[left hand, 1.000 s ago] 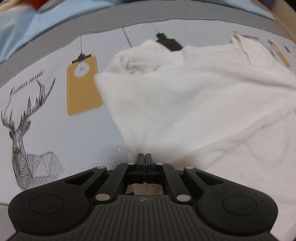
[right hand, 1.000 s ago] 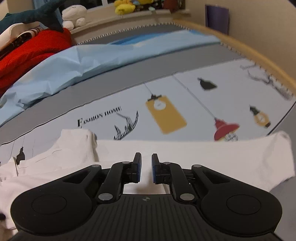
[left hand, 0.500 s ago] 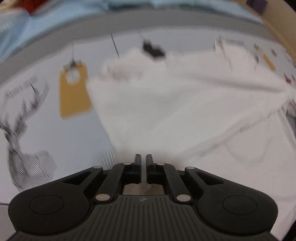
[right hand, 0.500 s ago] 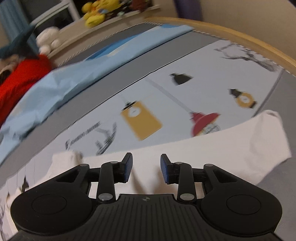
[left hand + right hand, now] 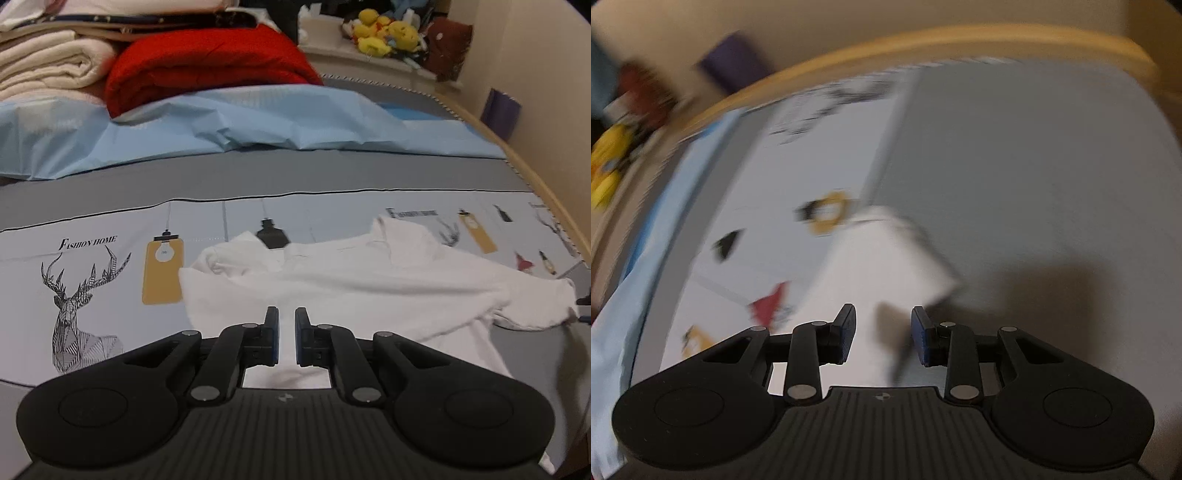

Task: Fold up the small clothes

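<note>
A small white shirt (image 5: 354,288) lies spread and rumpled on the printed bed sheet (image 5: 92,280), collar toward the far side. My left gripper (image 5: 287,332) hovers over the shirt's near edge, jaws slightly apart and holding nothing. In the blurred right wrist view, my right gripper (image 5: 882,328) is open and empty above the shirt's right sleeve (image 5: 886,258), which ends on the grey part of the sheet.
A crumpled light blue sheet (image 5: 258,125) lies across the far side. Behind it are a red blanket (image 5: 207,62), folded cream blankets (image 5: 44,66) and yellow plush toys (image 5: 384,37). The wooden bed rim (image 5: 923,44) curves along the right.
My left gripper let go of the shirt, opened a little and lifted back, tilting up. My right gripper opened wider and swung right toward the sleeve end.
</note>
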A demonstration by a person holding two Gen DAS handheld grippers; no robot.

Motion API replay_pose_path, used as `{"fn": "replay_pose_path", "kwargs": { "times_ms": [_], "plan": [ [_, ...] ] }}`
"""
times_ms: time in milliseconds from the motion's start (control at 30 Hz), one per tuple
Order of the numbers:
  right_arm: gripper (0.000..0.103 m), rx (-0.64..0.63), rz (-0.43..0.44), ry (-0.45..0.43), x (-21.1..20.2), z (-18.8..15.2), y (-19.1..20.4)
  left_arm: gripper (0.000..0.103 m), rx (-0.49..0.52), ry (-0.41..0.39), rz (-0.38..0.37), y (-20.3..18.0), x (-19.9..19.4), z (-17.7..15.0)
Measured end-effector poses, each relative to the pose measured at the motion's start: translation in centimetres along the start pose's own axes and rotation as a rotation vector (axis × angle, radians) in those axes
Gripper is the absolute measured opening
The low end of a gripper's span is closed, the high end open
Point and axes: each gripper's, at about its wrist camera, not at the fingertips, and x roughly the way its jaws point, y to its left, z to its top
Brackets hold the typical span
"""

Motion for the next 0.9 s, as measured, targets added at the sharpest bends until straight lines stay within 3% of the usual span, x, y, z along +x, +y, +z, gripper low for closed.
{"fn": "replay_pose_path", "kwargs": {
  "times_ms": [67, 267, 333, 367, 467, 567, 633, 700, 767, 800, 867, 900],
  "plan": [
    [0.042, 0.059, -0.028, 0.013, 0.4, 0.0, -1.1, 0.027, 0.008, -0.019, -0.009, -1.0, -0.9, -1.2],
    [0.045, 0.144, 0.041, 0.045, 3.5, 0.3, -2.4, 0.027, 0.063, 0.003, 0.030, -1.3, 1.9, -2.3],
    [0.023, 0.142, 0.080, 0.022, 3.8, 0.4, -2.0, 0.027, 0.056, -0.015, 0.053, -0.6, 2.6, -1.7],
    [0.006, 0.139, 0.092, 0.001, 3.7, 0.5, -1.7, 0.027, 0.038, -0.020, 0.064, 0.0, 2.9, -1.4],
    [0.006, 0.107, 0.115, -0.121, 1.9, 1.3, 0.0, 0.027, -0.027, -0.017, 0.089, 2.2, 3.5, -0.6],
    [0.006, -0.071, 0.184, -0.281, -2.0, 0.3, 5.0, 0.027, -0.077, -0.021, 0.133, 4.5, 3.6, 0.0],
    [0.006, -0.255, 0.312, -0.369, -5.7, -2.8, 9.8, 0.027, -0.113, -0.022, 0.157, 6.0, 3.5, 0.4],
    [0.006, -0.463, 0.532, -0.402, -10.2, -8.4, 14.7, 0.027, -0.168, -0.024, 0.175, 7.7, 3.3, 0.7],
    [0.012, -0.638, 0.747, -0.346, -13.4, -14.4, 17.8, 0.027, -0.229, -0.018, 0.181, 9.3, 3.2, 0.8],
    [0.022, -0.713, 0.869, -0.254, -14.4, -17.5, 19.1, 0.027, -0.251, -0.015, 0.180, 9.8, 3.2, 0.9],
    [0.047, -0.870, 1.077, 0.080, -14.9, -23.7, 21.3, 0.027, -0.292, -0.004, 0.166, 10.7, 3.3, 1.0],
    [0.046, -0.929, 1.118, 0.248, -14.4, -26.2, 22.0, 0.027, -0.306, 0.003, 0.154, 10.9, 3.4, 1.0]
  ]
}}
